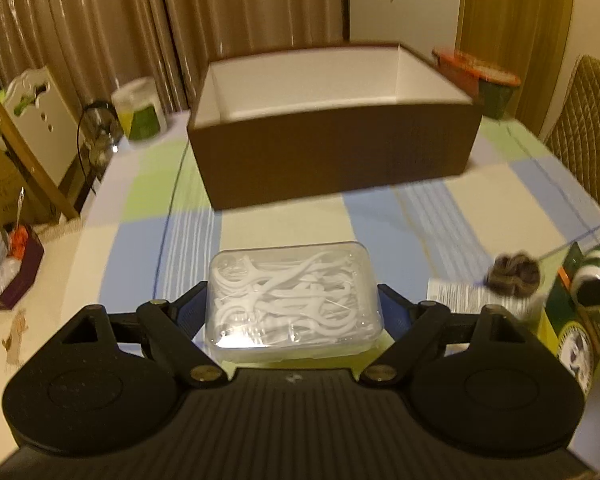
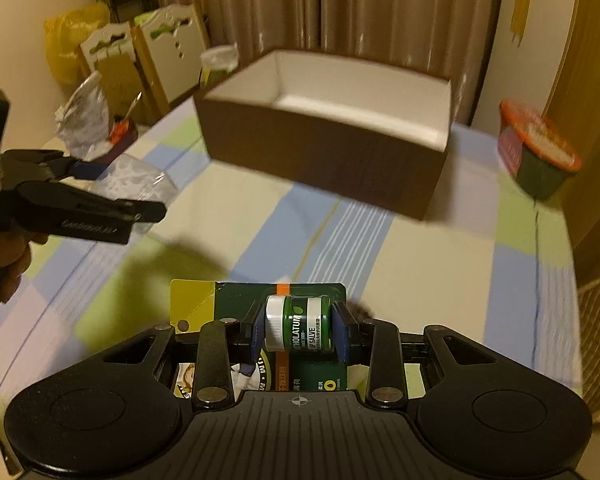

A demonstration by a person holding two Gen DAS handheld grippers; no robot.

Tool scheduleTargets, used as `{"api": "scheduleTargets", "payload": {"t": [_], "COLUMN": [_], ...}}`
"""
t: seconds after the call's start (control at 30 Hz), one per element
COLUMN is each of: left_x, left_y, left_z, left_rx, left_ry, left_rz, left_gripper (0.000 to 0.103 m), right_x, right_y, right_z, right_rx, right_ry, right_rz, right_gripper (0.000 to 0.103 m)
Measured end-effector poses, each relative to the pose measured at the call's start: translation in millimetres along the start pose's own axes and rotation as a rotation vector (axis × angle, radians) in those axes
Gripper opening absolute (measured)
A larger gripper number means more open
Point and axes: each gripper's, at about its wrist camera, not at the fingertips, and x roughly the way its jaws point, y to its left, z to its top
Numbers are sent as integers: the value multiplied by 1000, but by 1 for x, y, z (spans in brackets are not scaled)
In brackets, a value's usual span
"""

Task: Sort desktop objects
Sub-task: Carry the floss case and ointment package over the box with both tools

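The left gripper (image 1: 294, 304) is clamped on a clear box of floss picks (image 1: 294, 300), with a finger on each side of it; the right gripper (image 2: 299, 330) is clamped on a lip salve pack (image 2: 296, 324), with its fingers squeezing the little green jar on the card; both things seem to be lifted a bit above the desk (image 1: 440, 216), though the blur makes that hard to tell; the big brown box (image 1: 332, 128) sits toward the far edge of the desk, and the part of its white inside that shows holds nothing; so neither held thing is in the box, and both are left to sort if that box is where they go; a small dark fuzzy thing (image 1: 514, 274) and a white paper (image 1: 460, 298) lie near the right edge of the desk, out of the box too; an orange-lidded cup (image 2: 540, 148) stands at the far right corner.
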Motion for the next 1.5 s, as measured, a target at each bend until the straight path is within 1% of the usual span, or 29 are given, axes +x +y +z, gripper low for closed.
{"api": "scheduleTargets", "payload": {"t": [0.23,0.4,0.53,0.8,1.03,1.17,1.27,1.4,1.5], "left_x": [-12,-15,-14,-14,-13,-2,11,33,51], "left_y": [-3,-6,-9,-10,-5,4,12,28,37], "left_z": [45,67,77,85,92,103,115,138,157], "left_rx": [15,32,40,21,-19,-11,8,20,19], "left_ry": [-60,-93,-93,-83,-84,-88,-98,-116,-123], "left_rz": [-6,-2,10,22,26,1,-22,-50,-76], "left_gripper": [84,84,84,84,84,84,84,84,84], "right_x": [-2,5,9,12,14,16,20,36,54], "right_y": [-22,-35,-41,-52,-52,-52,-54,-56,-63], "right_z": [47,71,81,90,104,123,146,178,200], "right_rx": [10,16,5,-11,-40,-41,-14,-4,29], "right_ry": [-78,-95,-103,-116,-131,-164,-192,-212,-210], "right_rz": [-5,23,35,62,71,53,26,-16,-33], "right_gripper": [33,33,33,33,33,33,33,33,33]}}
